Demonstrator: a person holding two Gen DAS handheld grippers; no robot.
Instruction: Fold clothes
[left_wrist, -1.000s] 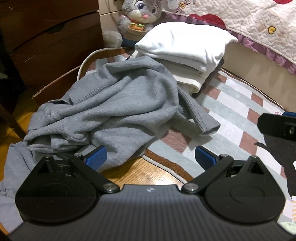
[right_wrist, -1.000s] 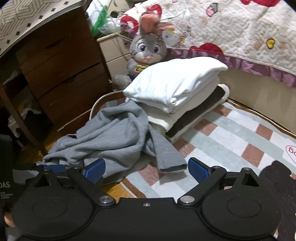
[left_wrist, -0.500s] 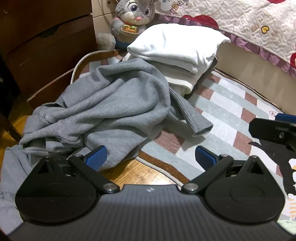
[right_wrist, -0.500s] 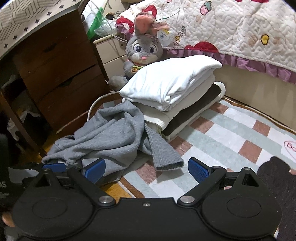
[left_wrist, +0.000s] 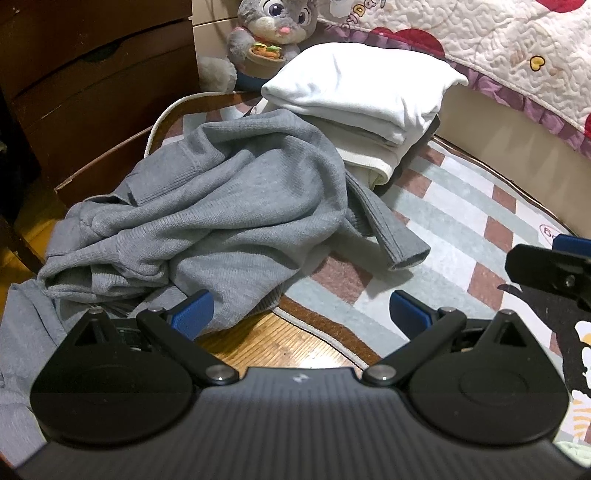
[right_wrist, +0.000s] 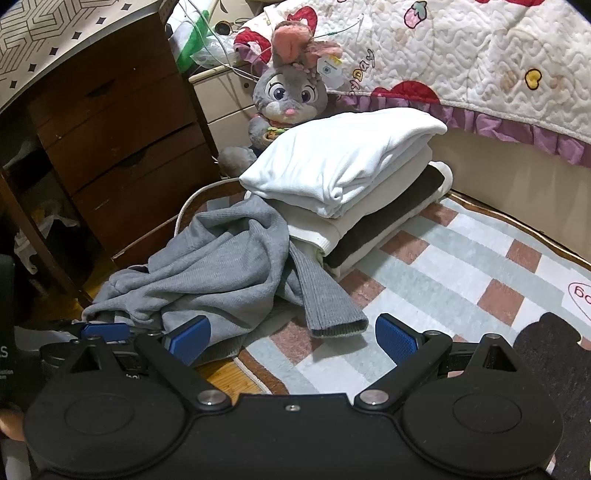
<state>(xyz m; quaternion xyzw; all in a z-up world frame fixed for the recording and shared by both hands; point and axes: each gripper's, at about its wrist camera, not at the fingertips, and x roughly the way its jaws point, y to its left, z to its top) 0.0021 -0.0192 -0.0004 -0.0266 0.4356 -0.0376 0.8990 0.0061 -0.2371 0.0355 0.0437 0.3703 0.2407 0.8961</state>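
Warm indoor light from above; my views stay sharp at centre. Fisheye bends edges, corners go black. Soft shadows.

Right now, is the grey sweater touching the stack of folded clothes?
Touching. The right wrist view shows the grey sweater lying against the stack of folded clothes, no gap.
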